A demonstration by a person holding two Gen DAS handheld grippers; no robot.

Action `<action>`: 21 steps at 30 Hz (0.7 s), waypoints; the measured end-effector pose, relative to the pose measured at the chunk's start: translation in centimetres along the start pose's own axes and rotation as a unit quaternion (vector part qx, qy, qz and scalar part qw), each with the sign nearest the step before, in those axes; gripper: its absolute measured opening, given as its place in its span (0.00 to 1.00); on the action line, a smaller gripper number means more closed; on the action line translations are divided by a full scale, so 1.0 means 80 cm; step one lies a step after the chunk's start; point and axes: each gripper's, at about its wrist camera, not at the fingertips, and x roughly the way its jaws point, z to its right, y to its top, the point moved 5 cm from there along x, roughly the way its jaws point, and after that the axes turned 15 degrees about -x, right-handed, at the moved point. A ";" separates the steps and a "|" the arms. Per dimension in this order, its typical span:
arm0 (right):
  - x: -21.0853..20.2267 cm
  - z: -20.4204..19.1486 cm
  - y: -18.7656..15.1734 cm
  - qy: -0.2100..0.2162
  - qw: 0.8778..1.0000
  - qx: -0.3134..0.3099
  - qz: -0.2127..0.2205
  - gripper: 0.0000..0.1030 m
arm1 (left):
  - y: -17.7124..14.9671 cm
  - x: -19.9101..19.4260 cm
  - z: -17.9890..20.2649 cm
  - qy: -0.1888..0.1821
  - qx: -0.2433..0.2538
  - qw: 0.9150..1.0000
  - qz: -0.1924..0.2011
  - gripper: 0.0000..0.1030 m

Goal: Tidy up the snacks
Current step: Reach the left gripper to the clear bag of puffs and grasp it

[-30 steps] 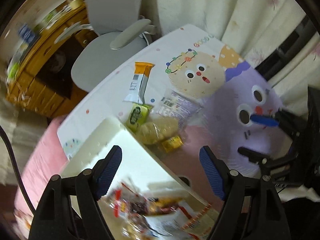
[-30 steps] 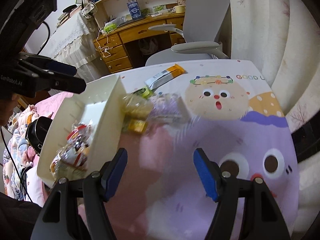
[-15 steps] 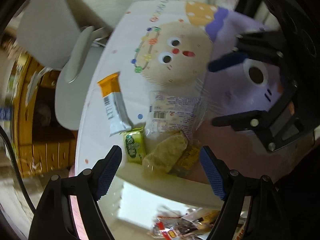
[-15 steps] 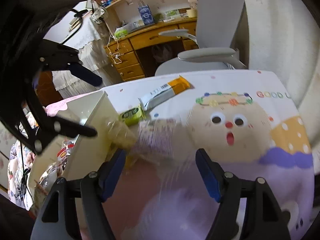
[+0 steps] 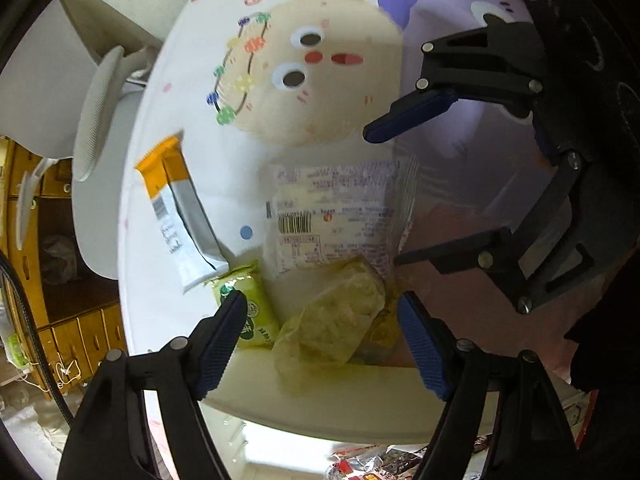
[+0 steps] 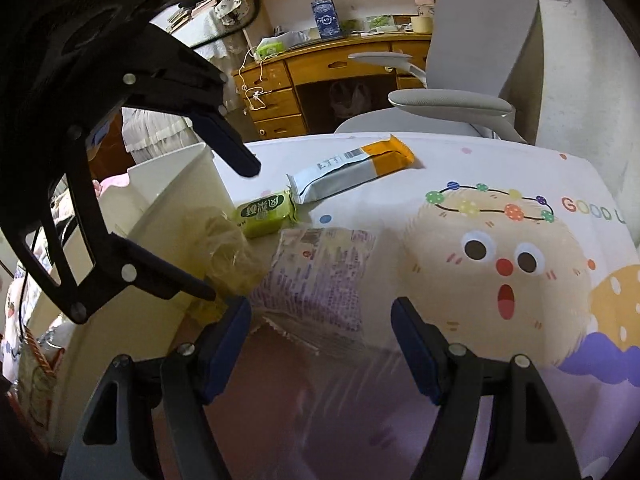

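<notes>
- Where the left wrist camera looks almost straight down, the left gripper (image 5: 322,340) hangs with its jaws set wide and nothing pressed between the pads, the jaws having just been closing a little; below the gap lies a clear bag of pale yellow snacks (image 5: 336,320), with a green packet (image 5: 250,308) touching the left finger's tip in the picture; a white printed packet (image 5: 340,216) lies just beyond them, and an orange and silver bar (image 5: 180,208) lies to its left on the cartoon tablecloth (image 5: 320,60); the white box (image 5: 320,396) runs along the bottom edge, wrapped snacks showing inside it; the right gripper (image 5: 382,196) reaches in from the right, jaws apart.
- Seen from the right wrist, the right gripper (image 6: 322,336) stands wide open and empty, its jaws having just been closing slightly; the white printed packet (image 6: 320,276) lies between and just ahead of its fingers; the green packet (image 6: 264,210) and the bar (image 6: 352,170) lie further off; the box (image 6: 168,208) stands at the left, beside the left gripper (image 6: 234,232); a grey chair (image 6: 472,80) and wooden desk (image 6: 320,72) stand behind.
</notes>
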 end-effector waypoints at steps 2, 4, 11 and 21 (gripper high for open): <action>0.004 -0.004 -0.001 0.005 1.000 -0.007 -0.004 0.64 | -0.001 0.008 -0.002 -0.001 0.001 1.000 -0.007 0.69; 0.006 -0.007 -0.001 0.009 1.000 -0.014 -0.004 0.53 | -0.002 0.014 -0.004 -0.003 -0.001 1.000 -0.008 0.67; 0.005 -0.013 -0.001 -0.001 1.000 -0.027 -0.013 0.38 | -0.006 0.026 -0.007 -0.009 -0.006 1.000 -0.003 0.40; -0.010 -0.007 -0.007 -0.019 0.999 -0.034 -0.033 0.21 | -0.005 0.012 0.002 0.003 -0.019 0.999 0.043 0.28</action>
